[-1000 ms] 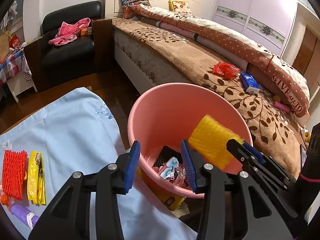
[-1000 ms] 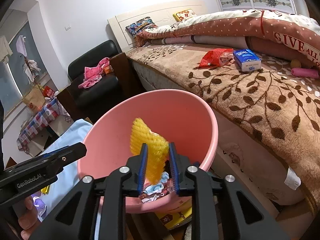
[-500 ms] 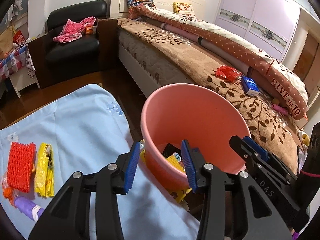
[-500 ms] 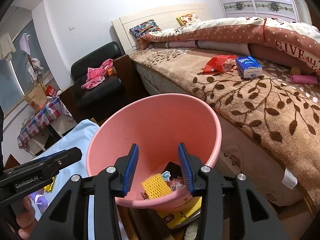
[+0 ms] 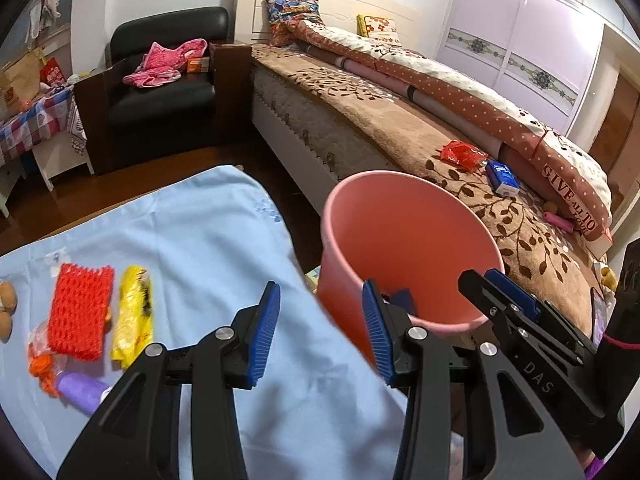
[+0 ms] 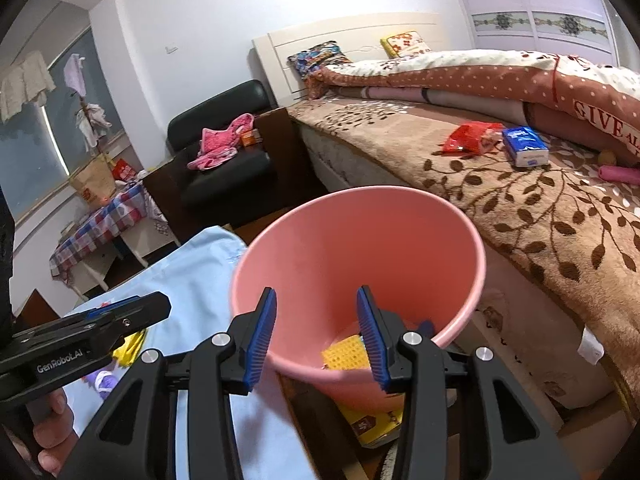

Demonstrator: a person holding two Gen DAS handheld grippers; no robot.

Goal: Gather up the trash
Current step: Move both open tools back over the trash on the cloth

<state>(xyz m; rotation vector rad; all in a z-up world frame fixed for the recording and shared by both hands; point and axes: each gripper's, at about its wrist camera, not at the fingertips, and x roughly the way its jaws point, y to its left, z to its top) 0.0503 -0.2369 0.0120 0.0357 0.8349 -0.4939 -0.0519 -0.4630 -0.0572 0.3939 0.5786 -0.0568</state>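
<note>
A pink bucket (image 5: 404,240) (image 6: 360,248) stands between the table and the bed. A yellow foam net (image 6: 347,353) lies at its bottom. On the light blue tablecloth (image 5: 208,248) lie a red foam net (image 5: 78,316), a yellow wrapper (image 5: 134,316), an orange scrap (image 5: 40,364) and a purple piece (image 5: 82,392). My left gripper (image 5: 320,336) is open and empty over the table's right edge. My right gripper (image 6: 316,336) is open and empty at the bucket's near rim.
The bed (image 5: 380,136) with a red packet (image 5: 462,154) and a blue tissue pack (image 5: 502,176) lies right of the bucket. A black armchair (image 5: 160,92) stands at the back. A yellow box (image 6: 372,420) lies under the bucket. Brown nuts (image 5: 6,304) lie at the table's left edge.
My right gripper opened and dropped the yellow foam net into the bucket. Both grippers have pulled back from the bucket; the left view has swung left toward the table.
</note>
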